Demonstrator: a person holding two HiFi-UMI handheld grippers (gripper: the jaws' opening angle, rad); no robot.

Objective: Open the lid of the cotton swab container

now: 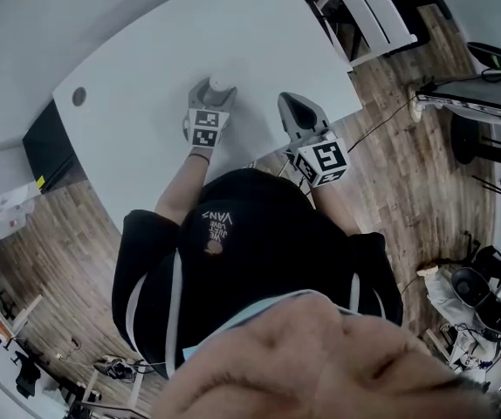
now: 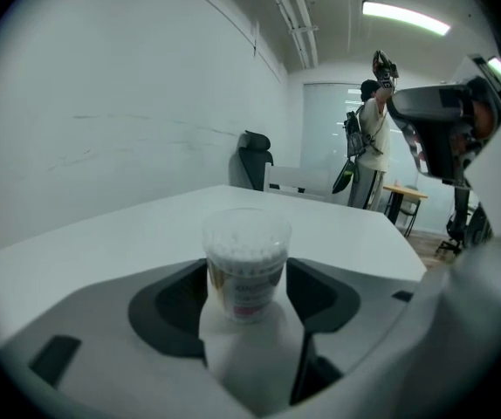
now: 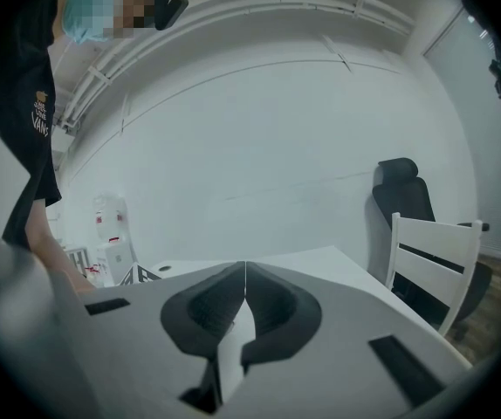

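Observation:
The cotton swab container (image 2: 246, 251) is a small clear tub full of white swabs, with a clear lid on top. It stands upright on the white table (image 2: 102, 243). My left gripper (image 2: 247, 273) has a dark pad against each side of the tub and is shut on it. In the head view the container (image 1: 222, 84) shows just beyond the left gripper (image 1: 214, 96). My right gripper (image 1: 288, 103) hovers over the table to the right of it, apart from the tub. In its own view the right gripper (image 3: 244, 273) has its jaws pressed together with nothing between them.
A white chair (image 1: 364, 11) stands at the table's far right corner, with a black office chair (image 3: 403, 199) behind it. A round cable hole (image 1: 78, 96) sits in the table's left end. The table edge runs close under my right gripper. A person (image 2: 373, 138) stands far off.

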